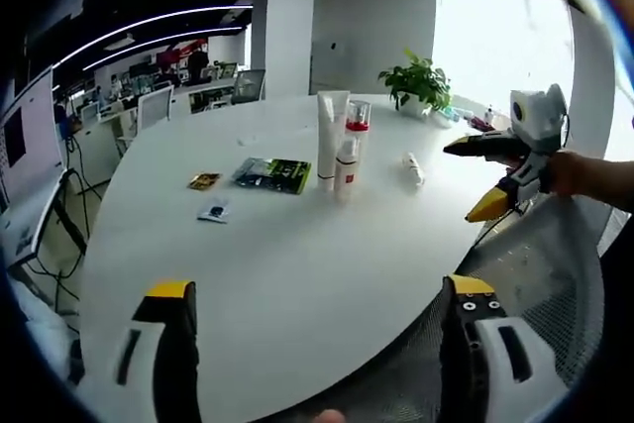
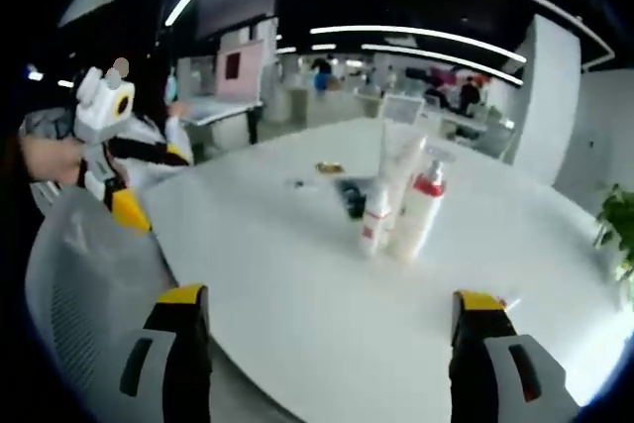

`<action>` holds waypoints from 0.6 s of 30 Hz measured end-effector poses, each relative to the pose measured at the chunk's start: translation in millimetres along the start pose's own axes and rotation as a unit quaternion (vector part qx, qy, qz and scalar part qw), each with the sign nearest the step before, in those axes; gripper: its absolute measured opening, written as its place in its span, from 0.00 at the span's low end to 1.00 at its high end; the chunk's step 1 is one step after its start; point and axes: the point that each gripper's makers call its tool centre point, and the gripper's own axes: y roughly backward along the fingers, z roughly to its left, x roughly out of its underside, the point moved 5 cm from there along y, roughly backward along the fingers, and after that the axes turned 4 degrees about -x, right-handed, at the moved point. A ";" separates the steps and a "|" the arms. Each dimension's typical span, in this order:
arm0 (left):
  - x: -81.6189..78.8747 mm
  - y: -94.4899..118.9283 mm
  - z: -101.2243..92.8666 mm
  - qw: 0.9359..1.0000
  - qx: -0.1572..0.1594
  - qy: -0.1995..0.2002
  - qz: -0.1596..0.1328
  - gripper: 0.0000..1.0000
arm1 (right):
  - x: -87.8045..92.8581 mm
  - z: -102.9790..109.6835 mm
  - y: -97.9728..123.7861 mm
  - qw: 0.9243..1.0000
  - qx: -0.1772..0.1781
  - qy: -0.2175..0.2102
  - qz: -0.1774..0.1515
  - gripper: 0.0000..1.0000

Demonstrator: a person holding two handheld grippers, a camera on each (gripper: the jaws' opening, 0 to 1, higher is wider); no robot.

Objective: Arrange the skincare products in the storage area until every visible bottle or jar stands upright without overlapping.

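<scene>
Three skincare products stand upright and close together mid-table: a tall white tube [image 1: 330, 134] [image 2: 397, 167], a clear-capped bottle with a red collar [image 1: 357, 132] [image 2: 421, 210], and a small white bottle with a red label [image 1: 345, 167] [image 2: 375, 221]. A small white tube [image 1: 413, 168] [image 2: 510, 302] lies flat to one side of them. My left gripper [image 1: 320, 287] [image 2: 158, 185] hovers open at the table's near edge, holding nothing. My right gripper [image 2: 331, 296] [image 1: 477, 177] is open too, held over the table edge well short of the bottles.
Flat sachets lie beyond the bottles: a green-black packet [image 1: 274, 173] [image 2: 352, 195], a gold one [image 1: 204, 181] [image 2: 329, 167] and a small dark one [image 1: 214, 212]. A potted plant [image 1: 418, 81] [image 2: 619, 225] stands at the far side. A grey mesh chair back [image 1: 535, 264] [image 2: 89, 274] rises beside the white round table [image 1: 297, 255].
</scene>
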 end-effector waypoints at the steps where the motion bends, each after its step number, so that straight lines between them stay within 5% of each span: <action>1: 0.4 0.2 -0.1 1.000 0.000 0.000 0.000 0.98 | 0.1 -2.2 1.0 1.000 0.004 -0.014 -0.005 0.99; 6: 1.1 0.5 -0.8 1.000 0.002 0.002 -0.001 0.97 | 0.9 -15.2 7.4 0.998 0.026 -0.058 -0.023 0.99; 18: -2.6 4.4 -4.1 1.000 0.009 0.001 -0.010 0.97 | 6.4 -16.3 7.7 0.998 0.044 -0.046 -0.004 0.99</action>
